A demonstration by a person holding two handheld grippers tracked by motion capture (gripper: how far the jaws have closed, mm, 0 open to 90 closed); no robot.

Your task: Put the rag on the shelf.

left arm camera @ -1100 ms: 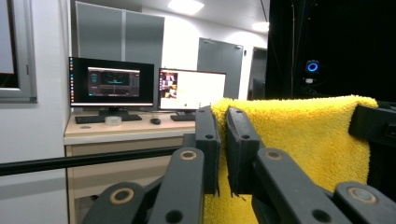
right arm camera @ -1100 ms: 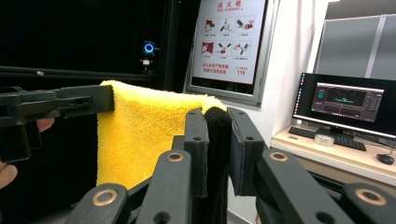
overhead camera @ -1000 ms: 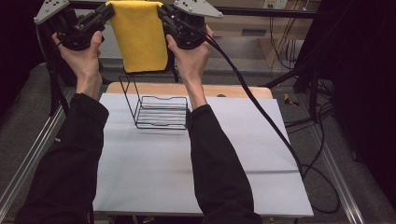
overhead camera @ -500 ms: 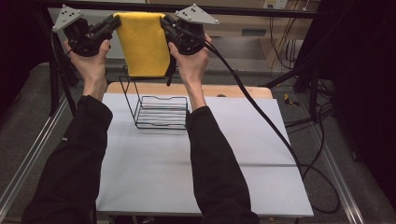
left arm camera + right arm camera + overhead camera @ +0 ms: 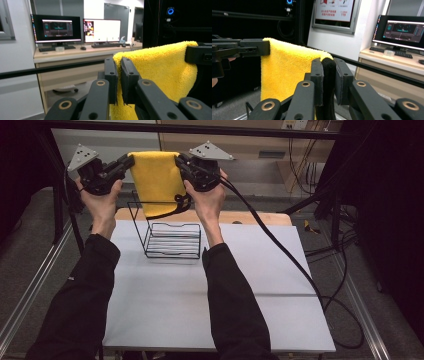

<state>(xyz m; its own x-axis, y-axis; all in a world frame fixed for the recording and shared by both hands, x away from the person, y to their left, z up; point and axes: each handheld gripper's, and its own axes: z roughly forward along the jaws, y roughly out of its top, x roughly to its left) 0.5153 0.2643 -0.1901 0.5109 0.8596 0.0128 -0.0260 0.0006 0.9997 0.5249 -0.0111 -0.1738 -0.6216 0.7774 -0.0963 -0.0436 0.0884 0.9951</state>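
A yellow towel [image 5: 157, 182] hangs stretched between my two grippers, high above the far side of the table. My left gripper [image 5: 127, 164] is shut on the towel's left top corner [image 5: 119, 61]. My right gripper [image 5: 181, 164] is shut on its right top corner, where a black edge of the towel [image 5: 328, 72] sits between the jaws. The towel's lower end hangs just above a black wire rack [image 5: 172, 237] that stands on the white table [image 5: 200, 305]. In the left gripper view the towel [image 5: 162, 72] spreads to the right, up to the other gripper.
A wooden board [image 5: 255, 217] lies along the table's far edge behind the rack. A thick black cable [image 5: 285, 255] trails from my right gripper across the table's right side. Beyond the table stand a desk with monitors [image 5: 75, 30] and a black frame bar [image 5: 387, 71].
Both grippers have come down and toward the person with the towel held taut. The towel's lower end now hangs closer to the wire rack.
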